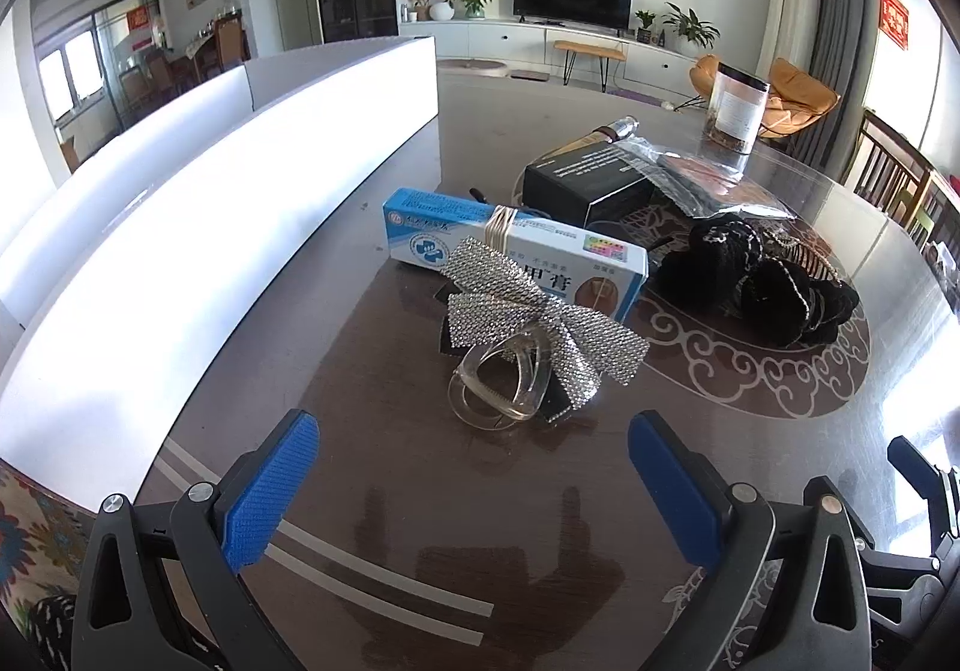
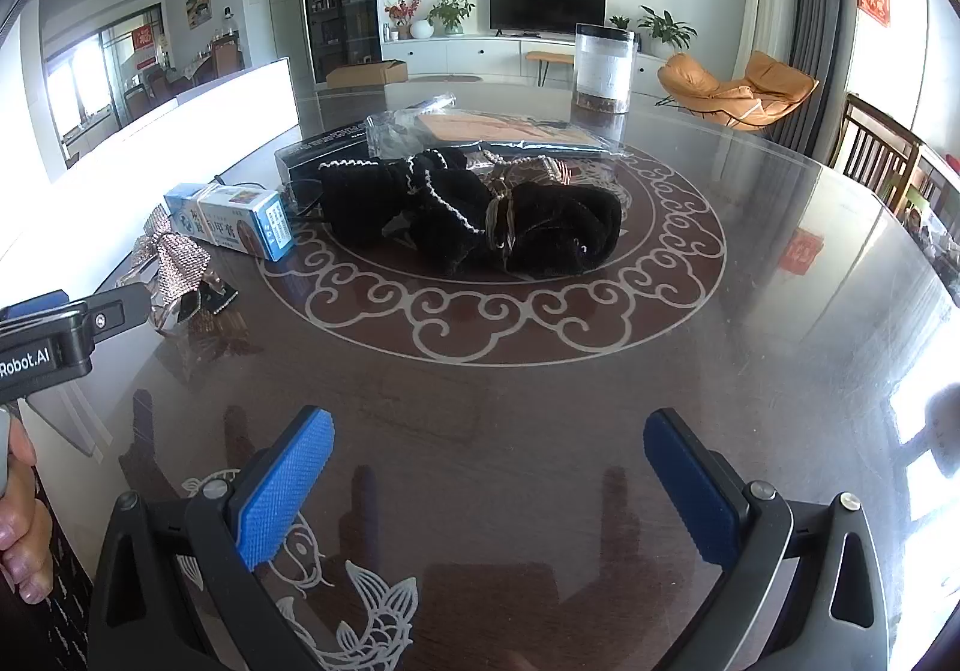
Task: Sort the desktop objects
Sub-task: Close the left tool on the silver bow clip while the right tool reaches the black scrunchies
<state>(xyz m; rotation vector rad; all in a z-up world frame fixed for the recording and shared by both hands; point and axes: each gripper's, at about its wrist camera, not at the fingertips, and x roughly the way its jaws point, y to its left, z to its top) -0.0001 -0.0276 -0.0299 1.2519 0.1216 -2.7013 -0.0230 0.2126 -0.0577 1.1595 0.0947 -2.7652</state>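
A rhinestone bow hair clip with a clear claw lies on the glass table, leaning on a blue and white ointment box. My left gripper is open and empty just in front of the clip. Behind are a black box, a clear plastic bag and a black velvet bow. My right gripper is open and empty over bare glass, well short of the black velvet bow. The ointment box and the rhinestone clip lie to its left.
A long white storage box stands along the table's left side. A clear jar stands at the far side. The left gripper's body and a hand show at the right wrist view's left edge. Chairs stand at the right.
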